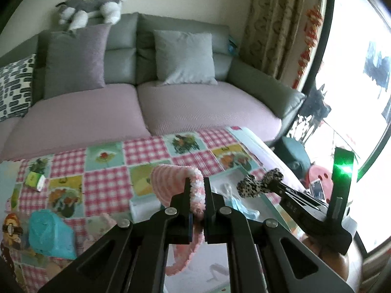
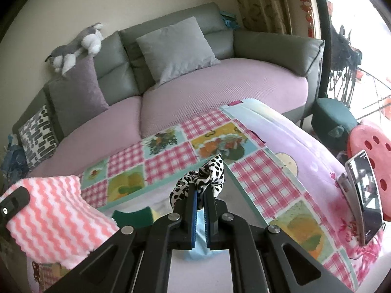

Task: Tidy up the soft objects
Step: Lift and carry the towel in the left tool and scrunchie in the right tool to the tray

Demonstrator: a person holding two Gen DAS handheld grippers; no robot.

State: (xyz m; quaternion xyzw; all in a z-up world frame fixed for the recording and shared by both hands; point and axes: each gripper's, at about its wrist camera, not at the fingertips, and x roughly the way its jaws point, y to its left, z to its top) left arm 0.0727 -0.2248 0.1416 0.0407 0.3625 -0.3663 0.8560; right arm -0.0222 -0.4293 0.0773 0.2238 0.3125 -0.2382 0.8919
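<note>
My left gripper (image 1: 197, 185) is shut on a pink and white wavy-striped fluffy cloth (image 1: 171, 183), held above the table; the cloth hangs down between the fingers. The same cloth (image 2: 51, 217) shows at the left of the right wrist view. My right gripper (image 2: 200, 190) is shut on a black and white spotted scrunchie (image 2: 202, 178), also lifted above the table. In the left wrist view the scrunchie (image 1: 259, 183) sits at the tip of the right gripper, to the right of my left gripper.
The table has a patchwork checked cloth (image 1: 102, 183). On it lie a teal soft item (image 1: 51, 234), a small green box (image 1: 35, 182), a green and yellow sponge (image 2: 136, 216) and a light blue item (image 2: 200, 232). A phone on a stand (image 2: 366, 195) is at the right. A sofa (image 1: 195, 107) with cushions stands behind.
</note>
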